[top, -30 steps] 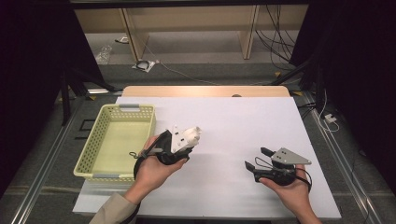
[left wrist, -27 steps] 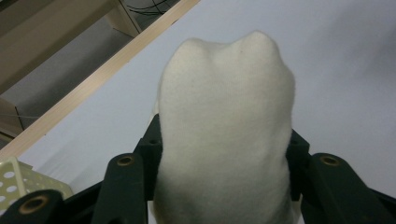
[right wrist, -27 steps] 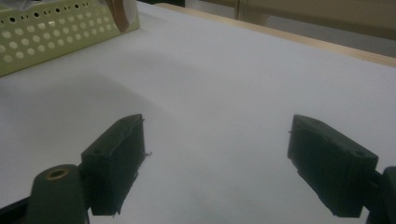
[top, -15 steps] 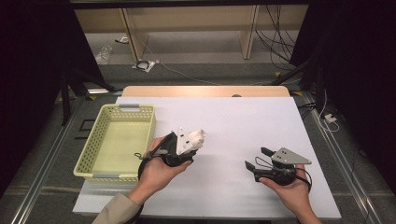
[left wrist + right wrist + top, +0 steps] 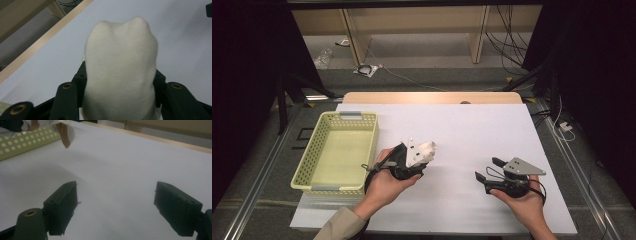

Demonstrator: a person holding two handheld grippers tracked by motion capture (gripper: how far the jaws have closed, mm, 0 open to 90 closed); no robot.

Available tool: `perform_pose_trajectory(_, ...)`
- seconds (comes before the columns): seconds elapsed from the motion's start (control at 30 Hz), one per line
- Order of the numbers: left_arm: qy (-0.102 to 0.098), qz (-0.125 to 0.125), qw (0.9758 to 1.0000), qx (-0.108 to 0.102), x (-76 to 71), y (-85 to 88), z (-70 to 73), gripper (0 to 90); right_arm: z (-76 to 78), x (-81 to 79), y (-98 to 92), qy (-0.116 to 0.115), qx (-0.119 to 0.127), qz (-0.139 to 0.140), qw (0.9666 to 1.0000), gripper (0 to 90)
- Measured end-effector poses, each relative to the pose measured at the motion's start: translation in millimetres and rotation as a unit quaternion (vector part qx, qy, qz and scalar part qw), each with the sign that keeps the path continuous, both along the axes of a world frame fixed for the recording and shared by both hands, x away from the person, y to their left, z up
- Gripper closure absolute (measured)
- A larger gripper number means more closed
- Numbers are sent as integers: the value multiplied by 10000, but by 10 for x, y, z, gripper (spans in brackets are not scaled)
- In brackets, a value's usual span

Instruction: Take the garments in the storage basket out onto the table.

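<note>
Left hand: my forearm comes in from the near edge of the white table, palm wrapped round the black left gripper, which points away from me toward the far edge.
Left grip: my jaws are half closed and pressing on both sides of a soft cream-white fabric bundle; its rounded end sticks out beyond the jaw tips.
Bundle's place: held just above the table, a little left of centre, right beside the pale yellow perforated plastic basket at the left edge.
Right hand: resting near the near-right corner, cradling the black right gripper, aimed leftward.
Right grip: jaws spread wide, nothing between them, bare table beneath.
</note>
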State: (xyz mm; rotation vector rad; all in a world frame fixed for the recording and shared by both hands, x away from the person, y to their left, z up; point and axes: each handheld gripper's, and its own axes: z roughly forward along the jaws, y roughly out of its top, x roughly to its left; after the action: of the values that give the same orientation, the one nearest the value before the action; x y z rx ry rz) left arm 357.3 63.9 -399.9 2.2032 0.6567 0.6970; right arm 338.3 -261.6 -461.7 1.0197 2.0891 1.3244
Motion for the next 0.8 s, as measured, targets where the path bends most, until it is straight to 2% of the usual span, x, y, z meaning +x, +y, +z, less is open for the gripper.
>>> perform_pose_trajectory(0.8, 133, -194, 9997, 89, 15, -187, -92, 502, -9, 20, -21, 37, 50, -73, 10000, 196)
